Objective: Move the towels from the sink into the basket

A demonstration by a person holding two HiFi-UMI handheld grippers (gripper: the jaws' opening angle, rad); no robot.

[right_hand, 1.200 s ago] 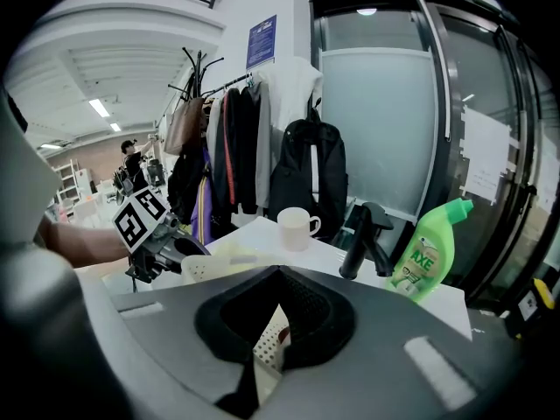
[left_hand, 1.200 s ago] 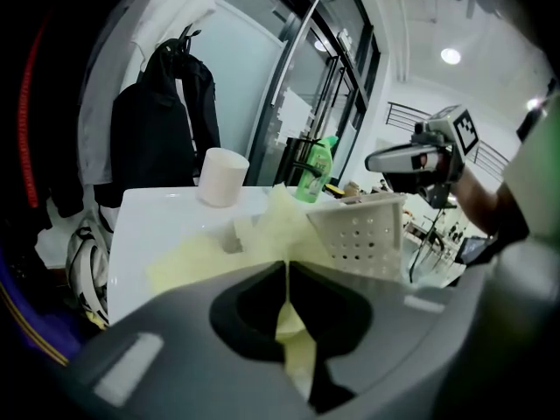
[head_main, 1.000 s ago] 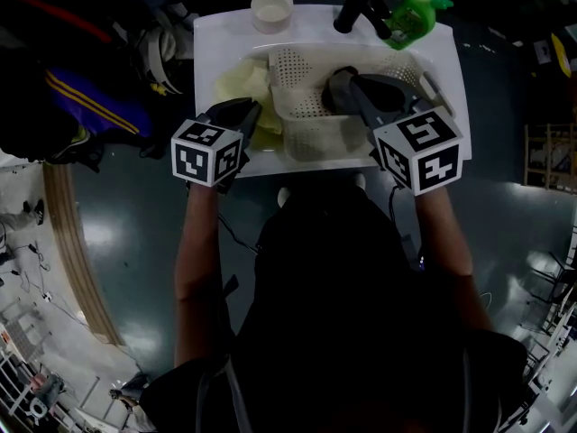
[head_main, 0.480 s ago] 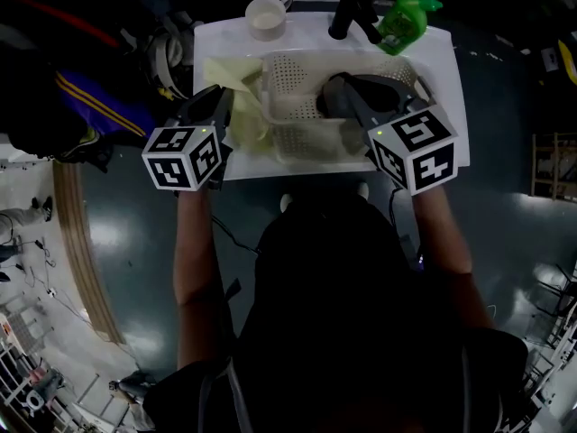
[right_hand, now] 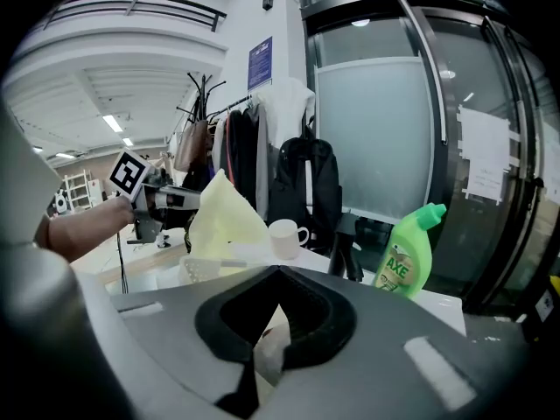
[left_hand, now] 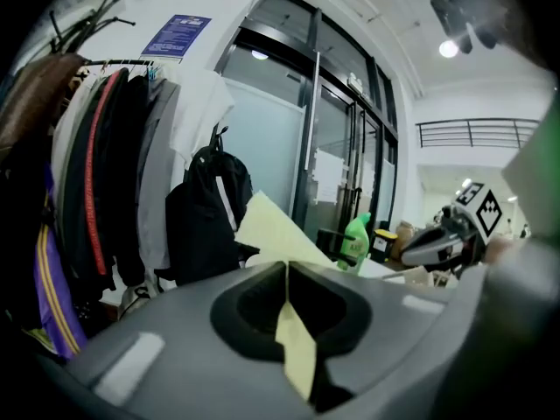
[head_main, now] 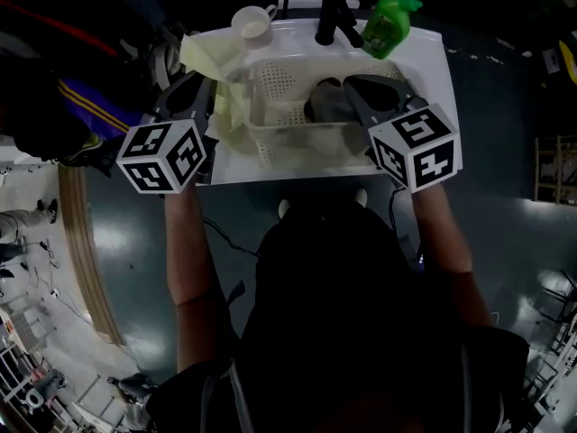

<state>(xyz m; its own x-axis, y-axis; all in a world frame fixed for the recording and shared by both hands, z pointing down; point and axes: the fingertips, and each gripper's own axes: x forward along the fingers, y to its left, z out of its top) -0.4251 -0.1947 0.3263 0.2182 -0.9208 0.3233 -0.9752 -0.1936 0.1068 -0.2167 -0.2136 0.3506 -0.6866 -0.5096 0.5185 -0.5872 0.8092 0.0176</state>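
Note:
A pale yellow towel (head_main: pixel 216 70) hangs lifted over the left side of the white sink (head_main: pixel 424 61), and my left gripper (head_main: pixel 194 93) is shut on it. In the left gripper view a strip of the towel (left_hand: pixel 297 357) is pinched between the closed jaws of the left gripper (left_hand: pixel 287 265). The white perforated basket (head_main: pixel 288 120) stands in the sink to the right of the towel. My right gripper (head_main: pixel 329 97) reaches into the basket and is shut. In the right gripper view only a pale surface shows behind the closed jaws of the right gripper (right_hand: pixel 278 269). I cannot tell what that surface is.
A green bottle (head_main: pixel 388 25), a black faucet (head_main: pixel 329 16) and a white cup (head_main: pixel 252 25) stand along the sink's back edge. Coats and a bag (left_hand: pixel 114 191) hang on a rack to the left. Dark floor surrounds the sink unit.
My left gripper has moved left and up, pulling the yellow towel out of the sink so that it hangs spread. The right gripper has stayed in the basket.

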